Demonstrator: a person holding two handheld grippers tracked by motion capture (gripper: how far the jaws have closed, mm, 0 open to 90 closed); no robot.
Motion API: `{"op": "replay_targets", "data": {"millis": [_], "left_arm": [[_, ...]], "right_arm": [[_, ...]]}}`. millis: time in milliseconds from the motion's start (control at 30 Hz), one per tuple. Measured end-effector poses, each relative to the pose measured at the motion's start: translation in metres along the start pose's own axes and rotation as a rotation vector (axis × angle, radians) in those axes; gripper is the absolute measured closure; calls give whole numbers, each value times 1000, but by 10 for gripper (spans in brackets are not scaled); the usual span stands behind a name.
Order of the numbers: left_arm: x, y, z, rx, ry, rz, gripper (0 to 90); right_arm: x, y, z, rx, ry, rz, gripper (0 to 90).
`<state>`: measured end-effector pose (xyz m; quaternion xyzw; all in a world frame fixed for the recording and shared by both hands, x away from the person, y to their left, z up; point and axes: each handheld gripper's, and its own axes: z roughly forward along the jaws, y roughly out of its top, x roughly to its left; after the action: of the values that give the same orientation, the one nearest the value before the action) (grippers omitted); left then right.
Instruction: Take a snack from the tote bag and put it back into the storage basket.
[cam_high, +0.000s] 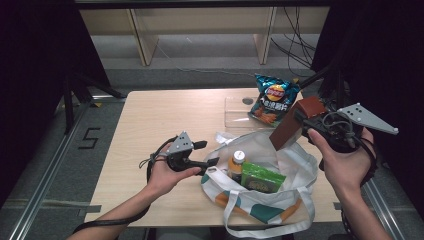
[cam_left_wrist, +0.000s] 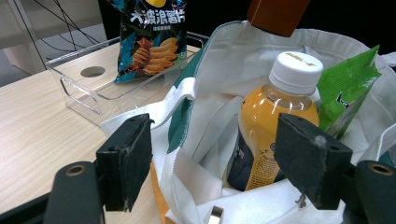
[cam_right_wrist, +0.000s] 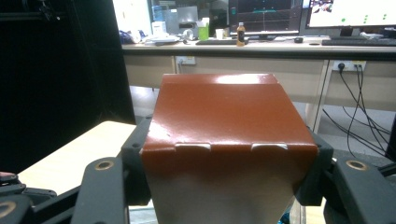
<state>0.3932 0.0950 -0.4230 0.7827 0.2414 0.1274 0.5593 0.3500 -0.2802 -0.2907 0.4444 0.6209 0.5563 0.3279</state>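
Canvas, white with teal and orange patches, makes up the tote bag that is being packed on the wooden surface. Starting at the left, the left gripper rests at the bag's rim, and in the left gripper view its 2 black fingers stand apart on either side of the rim fabric without pressing it, so that grip is open. Past those fingers, inside the bag, stands an orange drink bottle with a white cap, and just beyond it a green packet leans against the far wall.

Farther right, above the bag's far rim, the right gripper holds a brown box tilted, its lower end aimed at the opening. In the right gripper view both fingers clamp the box's sides. Beyond the box on the surface lie a bag of chips and a clear tray, well clear of either set of fingers.

The step in hand looks like lowering the box into the bag. To do it well, the left fingers should probably close on the rim and pull it outward, widening the mouth. The box likely fits best in the gap beyond the bottle and packet, entering end first. Releasing it only once its lower end is down inside would keep it from knocking the bottle over.
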Motion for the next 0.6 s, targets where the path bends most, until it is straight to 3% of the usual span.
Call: {"op": "replay_targets", "data": {"millis": [167,200,600], "left_arm": [[0,0,0,-5,-7,0,273],[0,0,0,-6,-6,1,273],[0,0,-1,-2,3,-3,272]], "right_arm": [[-3,2,1,-4,-2,-24,393],[-2,2,2,-4,-1,-4,393],[-2,6,3,-24,-5,-17,393]]}}
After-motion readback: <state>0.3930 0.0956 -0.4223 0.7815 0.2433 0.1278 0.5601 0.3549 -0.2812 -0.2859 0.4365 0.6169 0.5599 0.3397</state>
